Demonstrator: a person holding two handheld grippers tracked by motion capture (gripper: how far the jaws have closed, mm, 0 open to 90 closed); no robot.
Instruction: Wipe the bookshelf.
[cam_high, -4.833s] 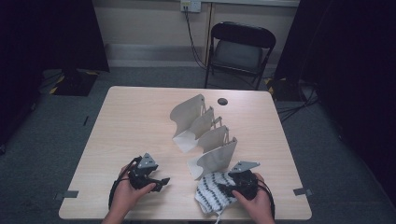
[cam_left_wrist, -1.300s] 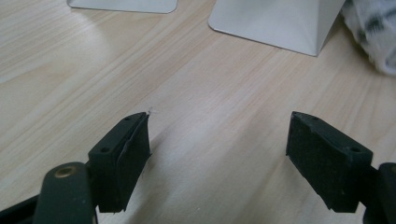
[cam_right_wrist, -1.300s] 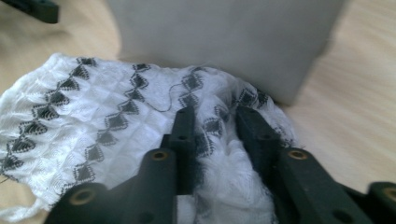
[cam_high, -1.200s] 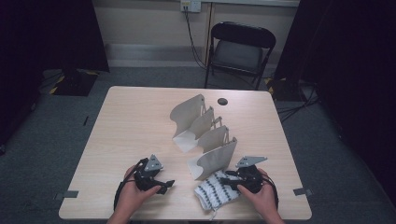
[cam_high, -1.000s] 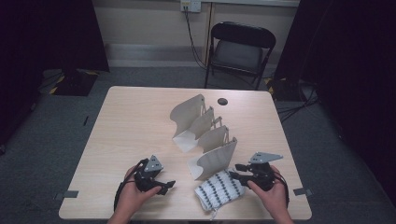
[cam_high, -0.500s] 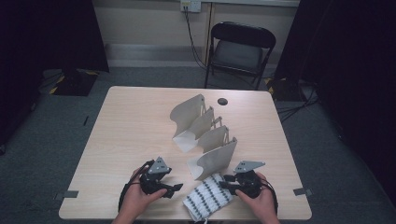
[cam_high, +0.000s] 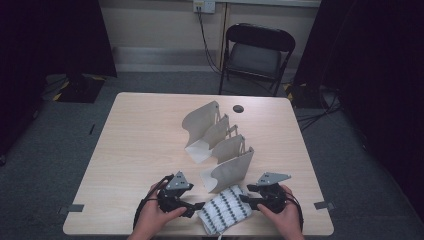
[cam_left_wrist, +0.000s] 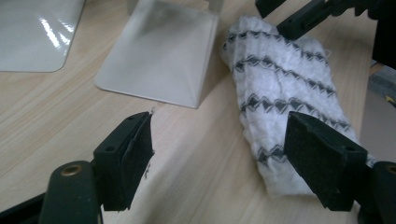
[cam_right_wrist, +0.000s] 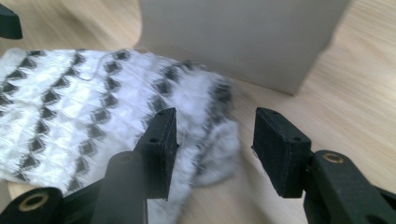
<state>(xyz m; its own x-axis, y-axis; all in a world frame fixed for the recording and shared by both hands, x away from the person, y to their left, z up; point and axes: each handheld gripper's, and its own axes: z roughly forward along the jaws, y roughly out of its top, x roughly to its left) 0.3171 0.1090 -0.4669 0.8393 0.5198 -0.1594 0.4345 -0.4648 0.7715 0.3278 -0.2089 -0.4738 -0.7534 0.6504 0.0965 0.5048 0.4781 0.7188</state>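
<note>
Wooden table (cam_high: 150, 130): at its six o'clock edge lies our soft, light knitted cloth (cam_high: 225, 216). Both left gripper (cam_high: 196, 207) and right gripper (cam_high: 244, 199) stand spread, the right's jaws just widened; we judge its end folds easiest to pinch.

Curved grey metal dividers (cam_high: 220, 145) standing mid-table on pale wooden tabletop (cam_high: 135, 150); small black disc (cam_high: 238, 108) beyond; dark folding chair (cam_high: 256, 55) behind.

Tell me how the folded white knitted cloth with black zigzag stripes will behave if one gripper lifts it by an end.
The folded white knitted cloth with black zigzag stripes looks soft, so it would probably sag and unfold. Its fuzzy knit should grip well, not slip. It seems light and not fragile.
</note>
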